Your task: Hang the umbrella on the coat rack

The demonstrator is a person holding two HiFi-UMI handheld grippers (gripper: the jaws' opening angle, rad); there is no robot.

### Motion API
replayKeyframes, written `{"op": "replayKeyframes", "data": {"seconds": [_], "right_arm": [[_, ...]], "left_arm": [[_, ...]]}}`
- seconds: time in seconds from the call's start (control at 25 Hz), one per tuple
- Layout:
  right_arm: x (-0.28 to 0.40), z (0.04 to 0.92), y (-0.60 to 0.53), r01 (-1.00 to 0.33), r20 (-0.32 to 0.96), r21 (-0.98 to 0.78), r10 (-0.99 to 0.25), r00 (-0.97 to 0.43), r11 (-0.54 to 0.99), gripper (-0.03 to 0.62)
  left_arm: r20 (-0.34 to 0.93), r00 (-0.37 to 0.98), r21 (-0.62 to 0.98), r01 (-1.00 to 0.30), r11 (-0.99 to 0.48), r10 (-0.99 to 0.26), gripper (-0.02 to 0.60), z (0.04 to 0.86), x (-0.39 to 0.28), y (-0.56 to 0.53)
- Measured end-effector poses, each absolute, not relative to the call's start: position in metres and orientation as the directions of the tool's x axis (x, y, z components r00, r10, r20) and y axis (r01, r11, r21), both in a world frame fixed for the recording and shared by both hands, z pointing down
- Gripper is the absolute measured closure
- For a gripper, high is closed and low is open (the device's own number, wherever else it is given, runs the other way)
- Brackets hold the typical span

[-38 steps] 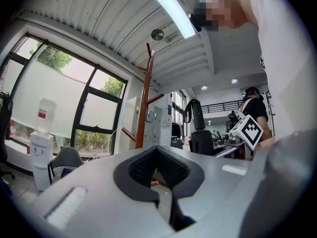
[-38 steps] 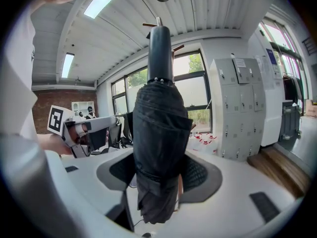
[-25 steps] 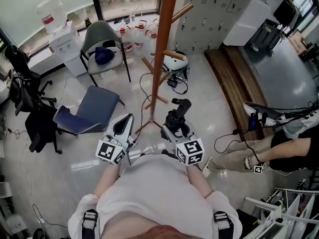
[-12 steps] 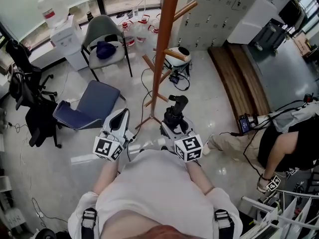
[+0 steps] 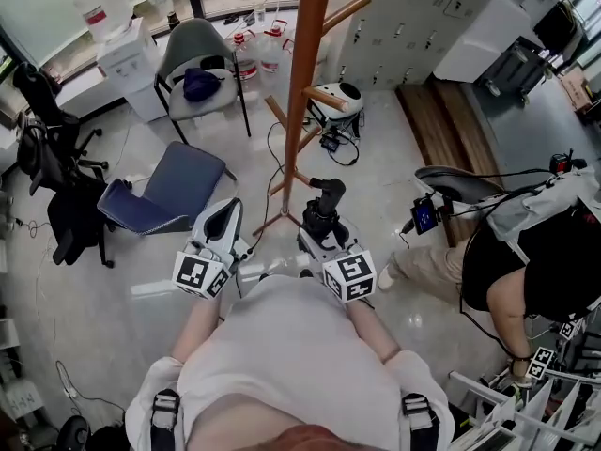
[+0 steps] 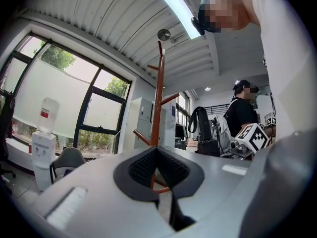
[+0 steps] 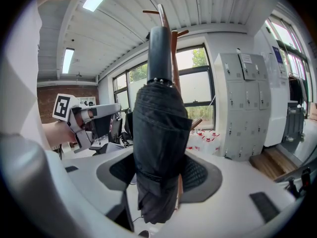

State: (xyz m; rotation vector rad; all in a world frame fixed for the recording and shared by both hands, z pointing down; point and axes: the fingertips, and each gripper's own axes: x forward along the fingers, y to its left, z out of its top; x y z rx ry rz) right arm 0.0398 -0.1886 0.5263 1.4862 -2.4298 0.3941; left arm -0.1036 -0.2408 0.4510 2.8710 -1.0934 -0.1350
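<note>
A folded black umbrella [image 5: 324,209] stands upright in my right gripper [image 5: 320,236], which is shut on its lower part. In the right gripper view the umbrella [image 7: 159,148] fills the middle, its handle end up, clamped between the pads of the right gripper [image 7: 158,175]. The brown wooden coat rack [image 5: 305,83] rises just beyond the umbrella, with pegs sticking out at several heights. My left gripper [image 5: 228,216] hovers to the left of the rack's base with nothing in it. In the left gripper view the left gripper [image 6: 156,150] has its pads meeting at the tip, and the coat rack [image 6: 158,93] stands straight ahead.
A blue chair [image 5: 164,200] lies low at the left and a grey chair [image 5: 197,64] stands behind it. A water dispenser [image 5: 117,50] is at the far left. A person [image 5: 526,261] crouches at the right. Lockers [image 5: 404,17] and a wooden bench [image 5: 451,148] are beyond.
Both grippers keep nearly the same place, the umbrella still clamped. The person at the right has shifted and now bends forward nearer the lower right.
</note>
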Motion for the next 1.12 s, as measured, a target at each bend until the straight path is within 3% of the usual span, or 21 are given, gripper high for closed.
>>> {"op": "replayKeyframes", "data": {"seconds": [0.68, 1.12], "right_arm": [[0.056, 0.603, -0.184, -0.858, 0.378, -0.084, -0.781, -0.497, 0.506, 0.333], [0.078, 0.67, -0.193, -0.852, 0.487, -0.086, -0.724, -0.489, 0.517, 0.333]], "left_arm": [[-0.026, 0.722, 0.068, -0.689, -0.721, -0.692, 0.571, 0.457, -0.1, -0.222], [-0.012, 0.673, 0.08, -0.736, -0.672, -0.739, 0.571, 0.458, -0.111, -0.218]]}}
